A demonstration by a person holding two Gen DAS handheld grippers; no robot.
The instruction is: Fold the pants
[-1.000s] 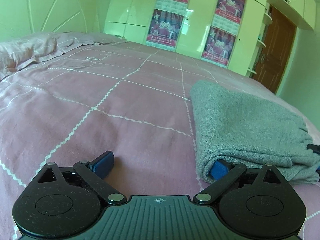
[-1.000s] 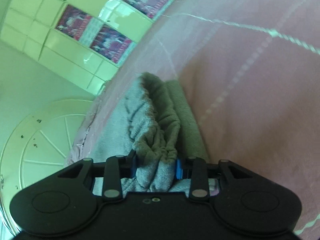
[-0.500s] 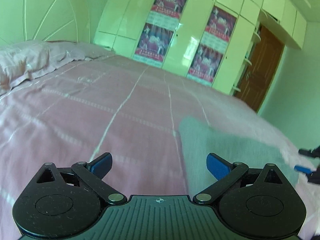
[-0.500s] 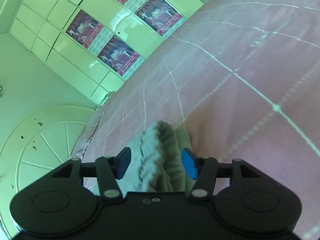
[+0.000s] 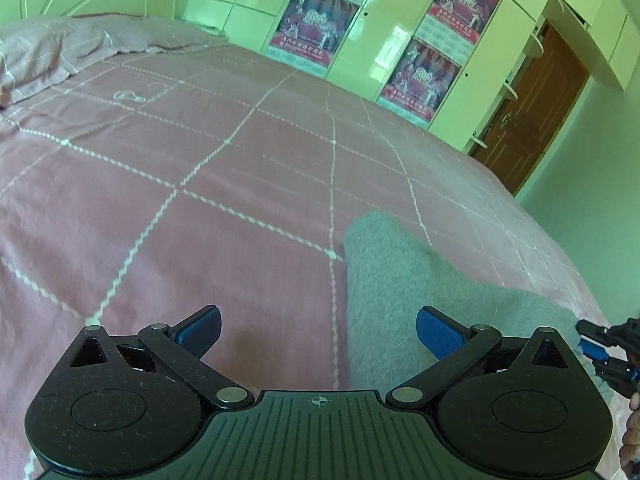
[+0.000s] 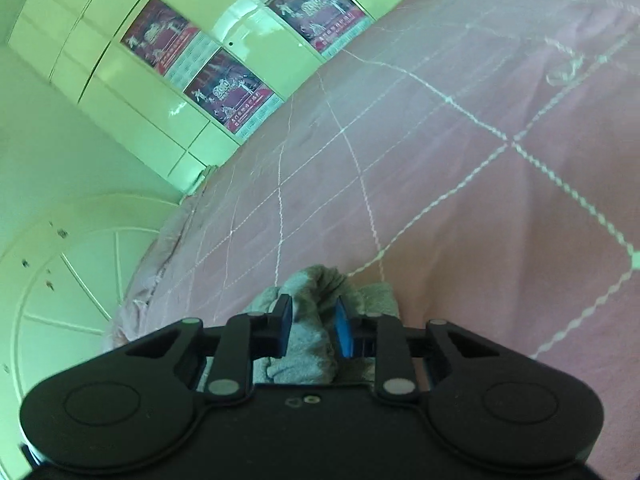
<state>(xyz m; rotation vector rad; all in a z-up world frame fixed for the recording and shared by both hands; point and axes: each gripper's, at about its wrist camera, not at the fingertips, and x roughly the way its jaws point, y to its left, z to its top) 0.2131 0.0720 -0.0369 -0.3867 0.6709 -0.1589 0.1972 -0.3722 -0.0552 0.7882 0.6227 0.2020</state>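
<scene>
Grey fleece pants (image 5: 432, 292), soft and nubbly, folded into a flat compact bundle. Lying on the pink checked bed (image 5: 224, 168), toward 4 o'clock in the left wrist view, rounded far corner pointing to 11 o'clock. Seen from the right wrist view, gathered elastic waistband (image 6: 316, 308) bunched and ruffled at 6 o'clock, sitting between the blue pads (image 6: 342, 330) of the right hand-held gripper (image 6: 312, 330); contact with the pads not clear.

- left gripper (image 5: 318, 330) held above the bed (image 5: 200, 168), jaws spread wide
- folded grey pants (image 5: 440, 280) lying flat on it
- right gripper (image 5: 600, 346) at the pants' right edge
</scene>
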